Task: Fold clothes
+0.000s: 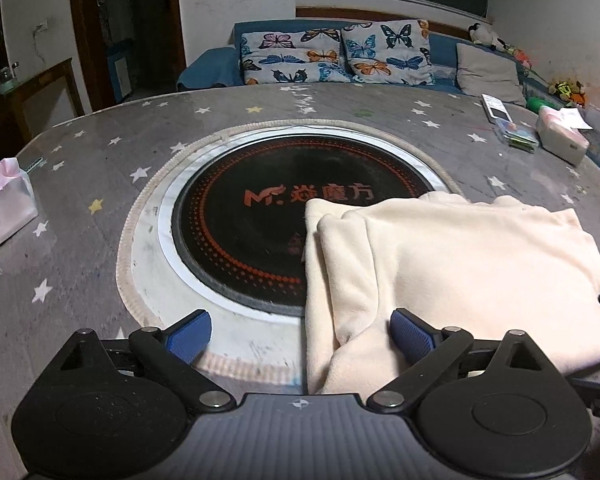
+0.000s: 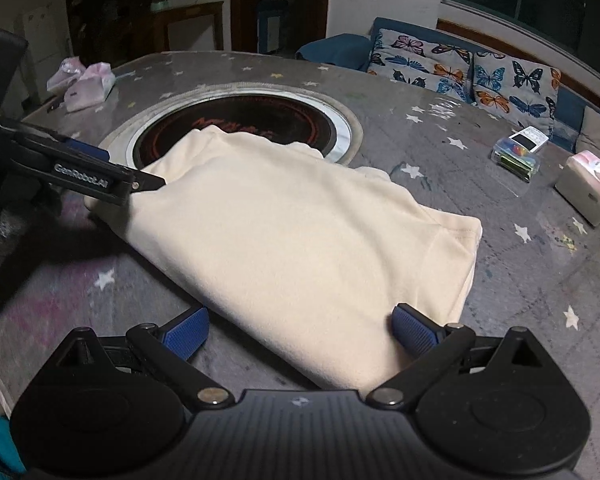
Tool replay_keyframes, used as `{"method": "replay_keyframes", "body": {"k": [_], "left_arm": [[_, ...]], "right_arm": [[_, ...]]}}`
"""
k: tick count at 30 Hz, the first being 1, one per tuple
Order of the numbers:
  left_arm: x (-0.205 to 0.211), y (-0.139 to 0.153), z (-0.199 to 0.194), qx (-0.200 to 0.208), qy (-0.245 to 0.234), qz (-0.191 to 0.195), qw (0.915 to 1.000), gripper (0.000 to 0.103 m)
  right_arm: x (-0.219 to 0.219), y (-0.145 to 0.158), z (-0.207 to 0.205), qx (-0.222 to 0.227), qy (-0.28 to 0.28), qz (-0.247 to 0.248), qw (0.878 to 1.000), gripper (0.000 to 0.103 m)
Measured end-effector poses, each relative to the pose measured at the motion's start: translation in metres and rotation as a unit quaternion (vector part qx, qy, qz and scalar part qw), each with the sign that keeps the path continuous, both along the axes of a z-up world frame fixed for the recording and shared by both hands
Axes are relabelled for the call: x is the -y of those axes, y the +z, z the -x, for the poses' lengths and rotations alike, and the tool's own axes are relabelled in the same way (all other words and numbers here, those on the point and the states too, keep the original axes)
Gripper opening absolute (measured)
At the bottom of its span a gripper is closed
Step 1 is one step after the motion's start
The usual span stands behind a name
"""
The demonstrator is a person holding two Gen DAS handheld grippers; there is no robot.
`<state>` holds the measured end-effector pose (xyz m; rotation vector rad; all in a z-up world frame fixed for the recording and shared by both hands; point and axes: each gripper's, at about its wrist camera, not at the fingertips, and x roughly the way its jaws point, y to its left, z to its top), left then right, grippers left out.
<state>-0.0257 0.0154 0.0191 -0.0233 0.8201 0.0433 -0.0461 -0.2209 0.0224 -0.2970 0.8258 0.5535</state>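
Fingers: left gripper (image 1: 300,338) and right gripper (image 2: 300,334) both spread, nothing pinched.
Surroundings: tissue packs (image 2: 86,84), plastic box (image 2: 516,160) on table (image 1: 80,184).
Garment: cream garment (image 2: 300,232) folded, overlapping hotplate (image 1: 240,220).

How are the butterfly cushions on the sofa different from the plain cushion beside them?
The two butterfly cushions carry a colourful butterfly print; the plain cushion is solid grey. The butterfly cushions lean on the sofa's long back, while the plain cushion sits at the corner, turned at an angle. All three are soft, roughly square and propped up.
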Motion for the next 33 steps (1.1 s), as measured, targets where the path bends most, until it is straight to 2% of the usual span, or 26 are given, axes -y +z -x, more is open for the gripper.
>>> {"method": "replay_keyframes", "body": {"k": [6, 11, 16, 22, 26, 29, 33], "left_arm": [[0.002, 0.002, 0.016, -0.002, -0.013, 0.013, 0.9998, 0.098], [-0.001, 0.01, 0.021, 0.007, -0.018, 0.016, 0.9997, 0.099], [-0.004, 0.005, 0.018, -0.002, -0.011, 0.023, 0.9997, 0.098], [-0.02, 0.009, 0.028, 0.006, 0.009, 0.036, 0.9993, 0.098], [-0.04, 0.017, 0.032, 0.015, 0.04, 0.047, 0.998, 0.098], [-0.053, 0.019, 0.034, 0.017, 0.055, 0.065, 0.9963, 0.098], [-0.059, 0.02, 0.034, 0.014, 0.054, 0.093, 0.9942, 0.098]], "right_arm": [[0.01, 0.002, 0.009, -0.003, 0.003, 0.008, 1.0, 0.099], [0.019, 0.016, 0.015, -0.004, -0.007, -0.018, 1.0, 0.099], [0.015, 0.029, 0.016, 0.006, -0.011, -0.035, 0.999, 0.099], [-0.025, 0.037, 0.022, 0.022, 0.059, -0.037, 0.997, 0.099], [-0.058, 0.031, 0.023, 0.02, 0.1, -0.023, 0.994, 0.099], [-0.083, 0.026, 0.024, 0.019, 0.131, -0.013, 0.991, 0.094], [-0.114, 0.019, 0.025, 0.015, 0.167, 0.003, 0.986, 0.082]]}}
